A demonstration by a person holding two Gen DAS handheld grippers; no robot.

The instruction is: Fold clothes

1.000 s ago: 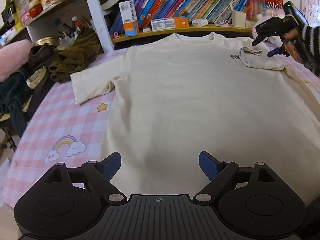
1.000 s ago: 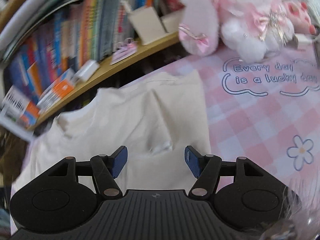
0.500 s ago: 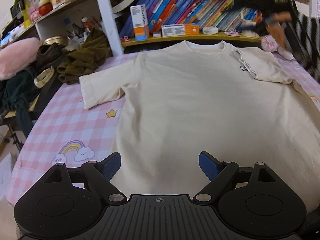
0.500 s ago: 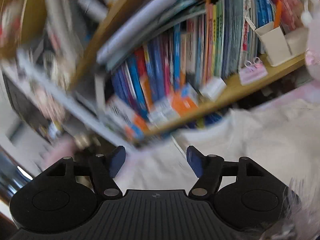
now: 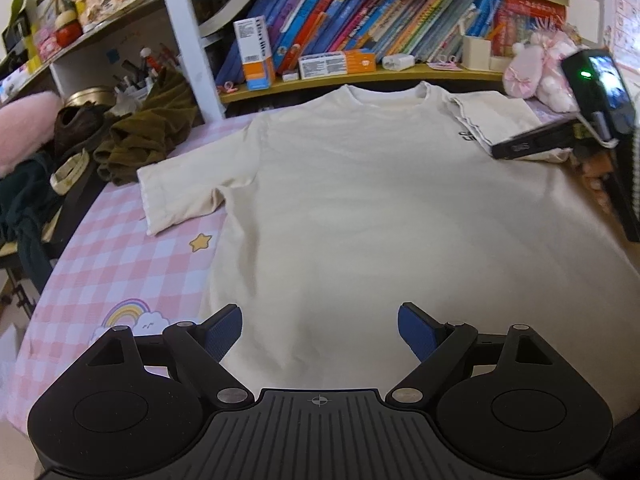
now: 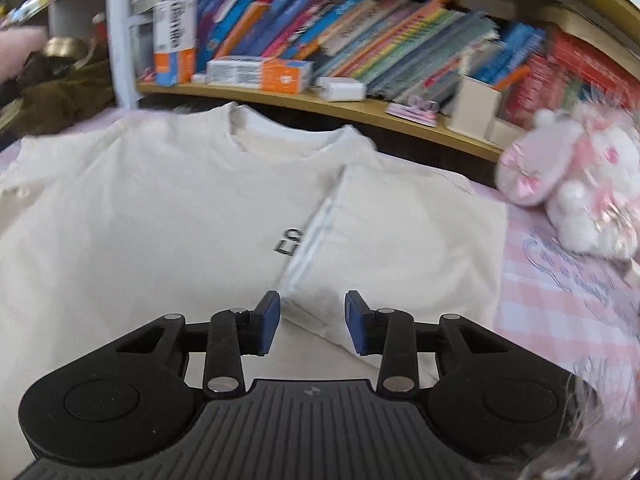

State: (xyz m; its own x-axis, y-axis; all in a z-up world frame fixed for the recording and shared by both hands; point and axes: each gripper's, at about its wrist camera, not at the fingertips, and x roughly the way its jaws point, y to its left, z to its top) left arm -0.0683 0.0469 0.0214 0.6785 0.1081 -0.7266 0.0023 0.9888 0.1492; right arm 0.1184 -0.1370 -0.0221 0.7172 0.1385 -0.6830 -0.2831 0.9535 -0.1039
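Both grippers — left (image 5: 319,330), right (image 6: 312,322) — released above the shirt (image 5: 380,208) (one sleeve folded).

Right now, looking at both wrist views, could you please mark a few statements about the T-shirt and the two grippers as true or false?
1. The cream T-shirt lies front up on the pink checked cloth. True.
2. Both sleeves are folded onto the chest. False: only the sleeve on the right is folded in, partly covering the chest lettering; the left sleeve lies spread out.
3. The left gripper is clamped on the hem. False: its jaws stand wide open, holding nothing.
4. The right gripper is open over the folded sleeve's lower corner. True.
5. An olive-brown garment lies bunched beside the spread sleeve. True.
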